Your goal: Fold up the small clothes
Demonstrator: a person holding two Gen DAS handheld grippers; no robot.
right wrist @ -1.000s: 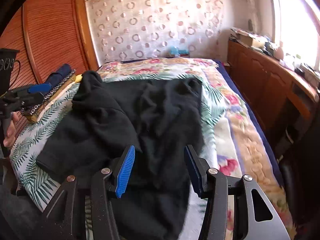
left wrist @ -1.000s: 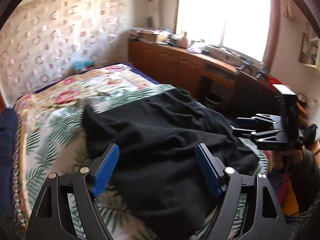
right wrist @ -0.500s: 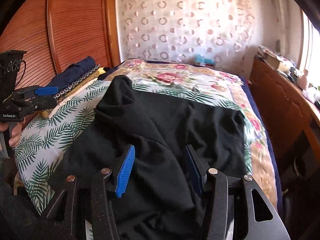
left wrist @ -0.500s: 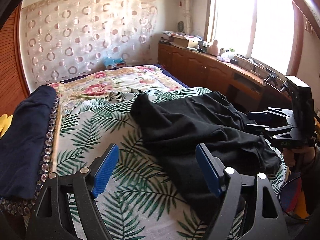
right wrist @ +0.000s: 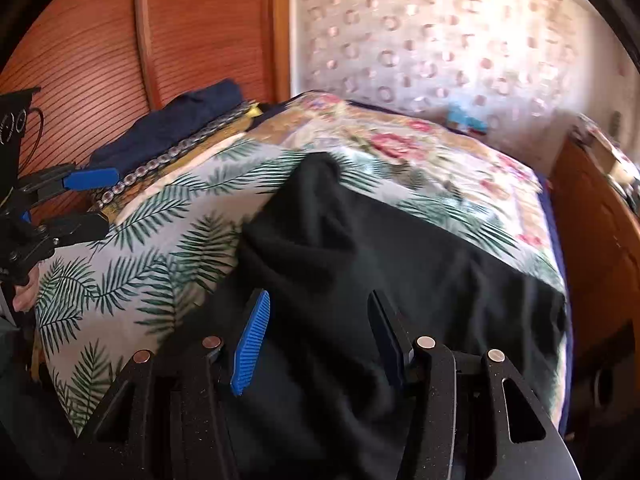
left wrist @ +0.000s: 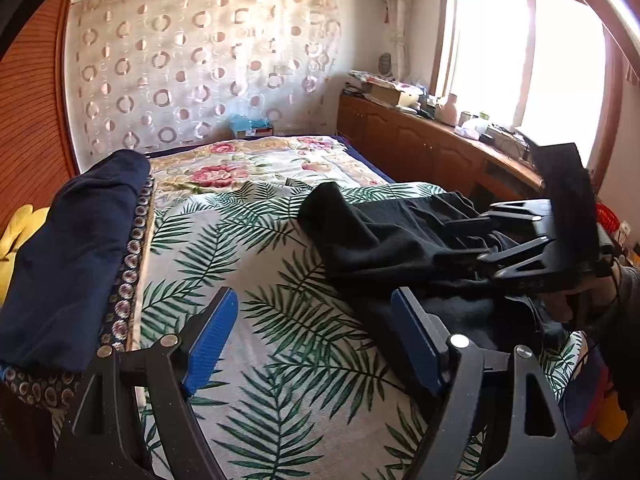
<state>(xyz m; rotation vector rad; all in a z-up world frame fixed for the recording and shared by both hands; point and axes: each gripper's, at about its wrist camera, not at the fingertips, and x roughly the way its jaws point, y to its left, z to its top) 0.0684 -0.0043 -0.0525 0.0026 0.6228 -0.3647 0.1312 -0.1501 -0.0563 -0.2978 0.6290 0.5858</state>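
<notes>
On palm-leaf bedspread point(left wrist: 256, 264): unlabelled black garment point(left wrist: 372, 232).

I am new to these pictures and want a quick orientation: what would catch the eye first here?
First, the black garment, lying rumpled on the leaf-print bedcover, toward the side with the wooden cabinets. Next, the two open grippers: the left gripper over bare bedcover, the right gripper over the black cloth, neither holding anything. A dark blue folded cloth lies at the bed's opposite edge.
</notes>
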